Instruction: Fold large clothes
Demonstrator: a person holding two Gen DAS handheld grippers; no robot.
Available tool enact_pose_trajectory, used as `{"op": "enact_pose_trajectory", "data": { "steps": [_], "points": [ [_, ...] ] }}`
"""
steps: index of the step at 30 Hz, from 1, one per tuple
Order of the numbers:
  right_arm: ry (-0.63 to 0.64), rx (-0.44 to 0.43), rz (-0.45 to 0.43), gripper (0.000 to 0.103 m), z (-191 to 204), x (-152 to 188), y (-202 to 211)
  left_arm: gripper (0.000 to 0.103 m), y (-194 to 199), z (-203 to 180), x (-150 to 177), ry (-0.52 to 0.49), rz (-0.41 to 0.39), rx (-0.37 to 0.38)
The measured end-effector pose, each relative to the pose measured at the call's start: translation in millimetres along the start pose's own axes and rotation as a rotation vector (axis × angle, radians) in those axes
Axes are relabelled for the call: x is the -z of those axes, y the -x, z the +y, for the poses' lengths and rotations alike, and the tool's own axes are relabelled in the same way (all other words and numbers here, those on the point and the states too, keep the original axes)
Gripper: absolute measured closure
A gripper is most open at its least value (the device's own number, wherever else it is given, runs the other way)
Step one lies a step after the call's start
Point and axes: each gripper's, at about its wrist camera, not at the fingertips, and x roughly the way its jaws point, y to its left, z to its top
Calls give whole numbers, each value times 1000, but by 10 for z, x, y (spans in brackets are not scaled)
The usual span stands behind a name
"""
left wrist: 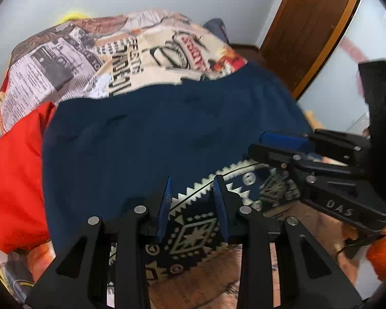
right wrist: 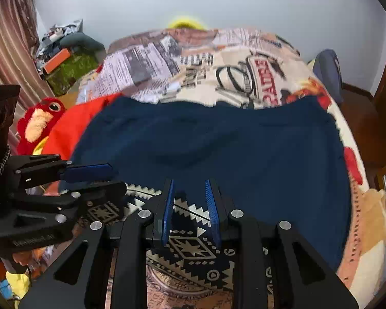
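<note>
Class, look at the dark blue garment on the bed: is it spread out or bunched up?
Spread out. The dark blue garment lies broad and mostly flat across the bed.

Left tongs [left wrist: 193,193] and right tongs [right wrist: 190,200]: matte black linkage arms, silver rivet heads, ribbed blue pads [left wrist: 164,213]. "DAS" embossed on right housing. Orange sleeve [left wrist: 383,252].

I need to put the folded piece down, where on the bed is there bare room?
Free: the printed bedspread beyond the blue garment, toward the wall. Crowded: the near edge, where both grippers hover, and the side with the red cloth and plush toy.
</note>
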Motion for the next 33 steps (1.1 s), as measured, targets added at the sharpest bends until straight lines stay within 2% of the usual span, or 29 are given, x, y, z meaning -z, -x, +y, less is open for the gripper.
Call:
{"op": "enact_pose_trajectory", "data": {
  "steps": [3,5,6,7,9,11,13,14,18,23,25,28,33],
  "points": [
    [-2,3,26,80,-35,68,-97,71,-153,60,40,24,22,3],
    [4,7,31,75,-53,112,-107,71,-189,105,73,37,15,-10],
    [4,12,31,66,-55,128,-102,71,-189,116,86,46,9,-12],
    [3,28,34,47,-64,143,-93,71,-174,122,98,49,6,-11],
    [-4,82,43,22,-94,168,-79,71,-148,108,121,43,0,-24],
    [-12,94,31,22,-154,227,-41,68,-121,90,166,31,-5,-43],
    [-28,91,41,22,-227,268,-12,56,-99,104,195,32,-7,-59],
    [-37,96,43,22,-271,286,13,54,-78,123,220,36,-7,-68],
    [-44,150,43,22,-394,356,118,53,12,227,279,60,-10,-66],
    [-69,228,81,22,-630,482,191,40,145,441,406,113,-6,-111],
    [-89,249,86,22,-722,525,233,34,172,586,479,166,0,-89],
    [-128,257,85,22,-848,595,311,32,222,747,571,250,6,-49],
    [-204,263,78,22,-1012,696,475,32,351,946,738,283,2,-192]
  ]
}}
